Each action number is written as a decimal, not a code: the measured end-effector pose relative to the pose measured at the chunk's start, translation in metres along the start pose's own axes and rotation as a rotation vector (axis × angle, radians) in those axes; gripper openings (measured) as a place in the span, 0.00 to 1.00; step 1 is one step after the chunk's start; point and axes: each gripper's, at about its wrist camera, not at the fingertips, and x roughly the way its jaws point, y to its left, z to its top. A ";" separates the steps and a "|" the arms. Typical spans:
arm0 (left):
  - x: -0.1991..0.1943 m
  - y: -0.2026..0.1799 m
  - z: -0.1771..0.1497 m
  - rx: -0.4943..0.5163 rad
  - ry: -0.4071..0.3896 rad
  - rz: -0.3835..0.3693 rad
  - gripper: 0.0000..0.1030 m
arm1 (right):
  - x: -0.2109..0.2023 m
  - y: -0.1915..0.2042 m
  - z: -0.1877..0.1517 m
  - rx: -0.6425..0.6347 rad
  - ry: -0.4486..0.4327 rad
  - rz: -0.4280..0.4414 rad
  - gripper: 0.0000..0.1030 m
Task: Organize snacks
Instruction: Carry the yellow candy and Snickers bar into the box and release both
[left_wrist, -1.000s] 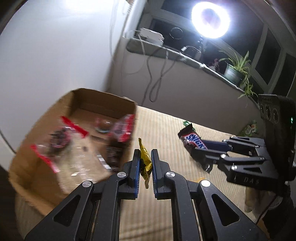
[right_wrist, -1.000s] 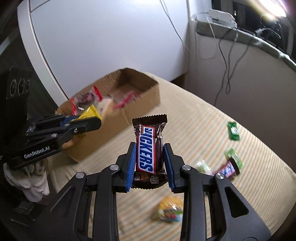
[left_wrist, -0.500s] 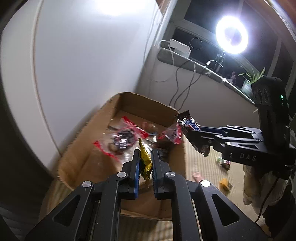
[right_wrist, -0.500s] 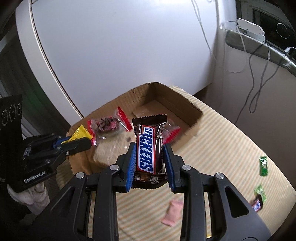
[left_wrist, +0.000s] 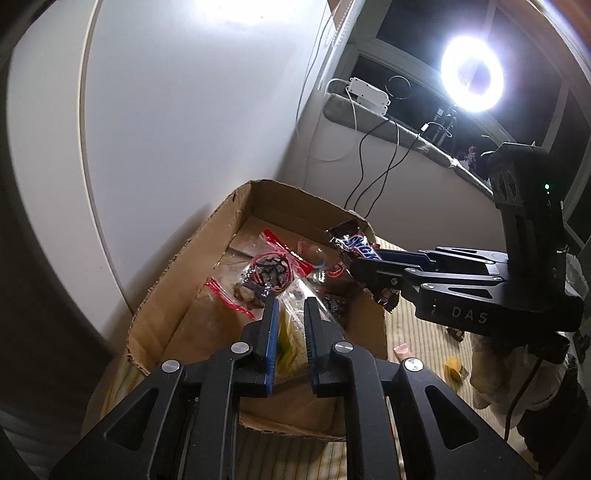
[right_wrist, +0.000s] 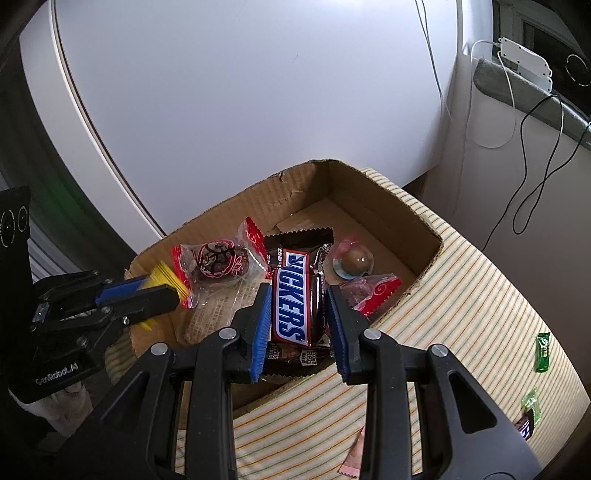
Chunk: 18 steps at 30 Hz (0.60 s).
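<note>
The striped cloth surface fills the lower right, cream with thin orange and green lines, and on it sits the cardboard box, open at the top, hard against the white wall. Over the box come both tools. The right tool is clamped on a Snickers bar, upright between the blue pads, hanging above the near half of the box. The left tool hovers over the box's near left corner, and its jaws are opening right now; the yellow wrapper sits between the pads, blurred, and from the right wrist view its yellow end pokes out past the fingertips. Whether the pads still touch it I cannot tell.

Inside the box: a clear red-edged packet with a dark round sweet at the left, a round brown candy in clear wrap toward the far right, and another red-edged packet at the near right wall.

Out on the cloth, well apart from the box, lie a green wrapper, a lighter green one, and a pink wrapper near the bottom edge.
</note>
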 end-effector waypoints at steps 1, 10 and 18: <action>0.000 -0.001 0.000 0.000 -0.001 0.003 0.28 | -0.002 -0.001 0.001 0.003 -0.004 0.000 0.36; -0.008 -0.007 0.000 -0.005 -0.017 0.004 0.40 | -0.030 -0.014 -0.004 0.041 -0.062 -0.016 0.63; -0.012 -0.034 -0.006 0.037 -0.018 -0.046 0.40 | -0.067 -0.042 -0.032 0.093 -0.093 -0.077 0.72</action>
